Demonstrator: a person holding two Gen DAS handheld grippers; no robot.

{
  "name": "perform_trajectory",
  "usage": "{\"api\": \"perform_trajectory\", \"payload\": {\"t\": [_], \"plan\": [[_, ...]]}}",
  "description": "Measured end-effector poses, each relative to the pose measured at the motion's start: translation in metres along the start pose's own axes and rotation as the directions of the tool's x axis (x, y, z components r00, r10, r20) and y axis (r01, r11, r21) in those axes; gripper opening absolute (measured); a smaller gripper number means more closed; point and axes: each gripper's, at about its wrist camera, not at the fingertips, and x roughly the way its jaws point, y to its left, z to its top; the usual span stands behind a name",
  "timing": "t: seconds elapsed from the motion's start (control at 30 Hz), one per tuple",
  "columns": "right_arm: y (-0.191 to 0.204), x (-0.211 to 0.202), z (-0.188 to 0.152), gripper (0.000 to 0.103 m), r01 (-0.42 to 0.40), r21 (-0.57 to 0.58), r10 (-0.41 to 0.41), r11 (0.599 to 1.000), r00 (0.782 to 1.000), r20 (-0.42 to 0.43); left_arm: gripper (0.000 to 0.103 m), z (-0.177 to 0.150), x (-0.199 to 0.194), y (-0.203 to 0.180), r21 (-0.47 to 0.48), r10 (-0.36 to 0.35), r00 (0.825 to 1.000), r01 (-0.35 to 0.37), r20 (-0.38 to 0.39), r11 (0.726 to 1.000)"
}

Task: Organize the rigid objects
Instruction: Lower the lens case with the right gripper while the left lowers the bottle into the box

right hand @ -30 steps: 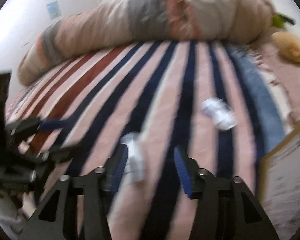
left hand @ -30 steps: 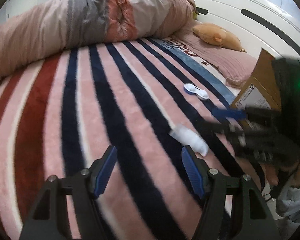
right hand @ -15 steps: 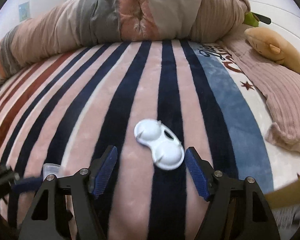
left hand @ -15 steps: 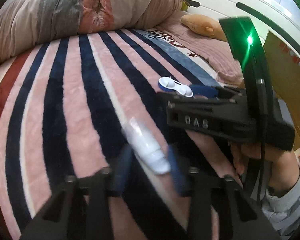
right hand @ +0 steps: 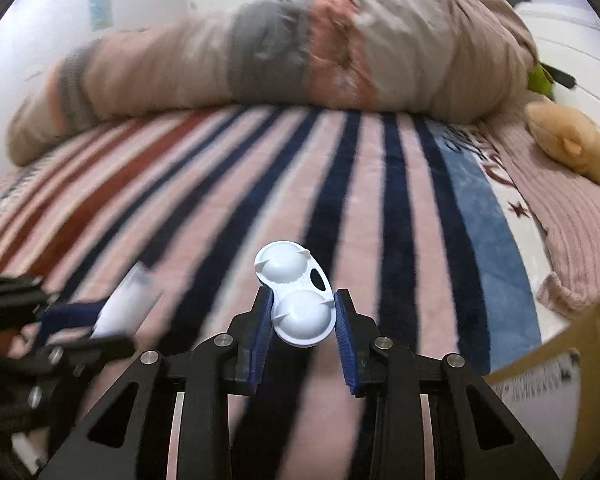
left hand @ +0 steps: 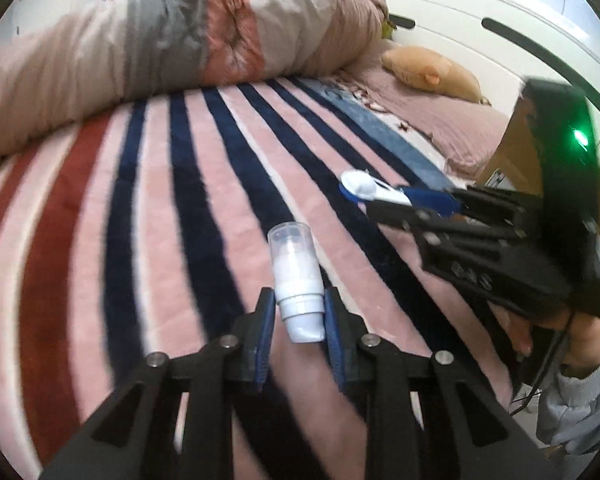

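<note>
My left gripper [left hand: 299,309] is shut on a small white pump bottle [left hand: 297,276] with a clear cap, held above the striped blanket [left hand: 172,208]. My right gripper [right hand: 302,309] is shut on a white two-cup lens case [right hand: 296,296], also lifted off the blanket. In the left wrist view the right gripper [left hand: 384,196] shows at right with the case [left hand: 364,187] between its blue pads. In the right wrist view the left gripper [right hand: 92,320] and the blurred bottle [right hand: 126,304] show at lower left.
A rolled quilt [left hand: 172,40] lies across the far side of the bed. A tan plush toy [left hand: 432,72] rests on a pink pillow by the white headboard [left hand: 480,20]. A cardboard box [right hand: 560,356] stands at the right edge of the bed.
Both grippers closed on their objects and lifted them: the left took the pump bottle, the right took the lens case. The right gripper moved from beside the bottle to the case.
</note>
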Motion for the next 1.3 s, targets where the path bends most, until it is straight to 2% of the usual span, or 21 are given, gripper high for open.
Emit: {"api": "perform_trajectory", "payload": {"t": [0.1, 0.27, 0.37, 0.5, 0.67, 0.83, 1.03, 1.13, 1.17, 1.23, 1.3], "plan": [[0.021, -0.033, 0.002, 0.026, -0.033, -0.046, 0.036, 0.998, 0.998, 0.052, 0.022, 0.004, -0.037, -0.005, 0.024, 0.046, 0.998, -0.047, 0.040, 0.999], [0.041, -0.104, 0.012, 0.026, -0.048, -0.102, 0.064, 0.994, 0.985, 0.158, 0.022, 0.018, -0.098, -0.031, 0.053, 0.054, 0.991, -0.060, 0.120, 0.997], [0.039, -0.148, 0.016, 0.026, -0.029, -0.100, 0.052, 0.995, 0.971, 0.232, 0.022, 0.027, -0.124, -0.054, 0.086, 0.036, 0.985, -0.051, 0.166, 0.995], [0.008, -0.192, 0.010, 0.026, 0.004, -0.054, 0.012, 0.999, 0.958, 0.288, 0.022, 0.045, -0.145, -0.099, 0.154, -0.013, 0.977, -0.021, 0.214, 0.988], [-0.052, -0.228, -0.012, 0.026, 0.079, 0.024, -0.083, 0.997, 0.951, 0.298, 0.022, 0.070, -0.134, -0.166, 0.247, -0.097, 0.973, 0.044, 0.207, 0.968], [-0.114, -0.236, -0.035, 0.026, 0.167, 0.081, -0.181, 0.983, 0.958, 0.223, 0.022, 0.087, -0.098, -0.222, 0.313, -0.191, 0.975, 0.147, 0.114, 0.938], [-0.159, -0.217, -0.045, 0.026, 0.210, 0.106, -0.224, 0.972, 0.964, 0.146, 0.022, 0.091, -0.048, -0.268, 0.359, -0.191, 0.982, 0.183, -0.013, 0.915], [-0.164, -0.197, -0.040, 0.027, 0.231, 0.072, -0.237, 0.970, 0.967, 0.096, 0.022, 0.088, -0.034, -0.276, 0.377, -0.157, 0.987, 0.161, -0.043, 0.912], [-0.164, -0.196, -0.042, 0.031, 0.236, 0.066, -0.242, 0.969, 0.966, 0.087, 0.023, 0.087, -0.031, -0.276, 0.379, -0.146, 0.988, 0.152, -0.045, 0.913], [-0.165, -0.189, -0.046, 0.036, 0.233, 0.054, -0.236, 0.971, 0.969, 0.071, 0.034, 0.087, -0.028, -0.275, 0.374, -0.135, 0.990, 0.143, -0.047, 0.916], [-0.165, -0.188, -0.050, 0.038, 0.220, 0.059, -0.223, 0.974, 0.972, 0.069, 0.037, 0.089, -0.027, -0.271, 0.366, -0.128, 0.991, 0.134, -0.040, 0.921]]}}
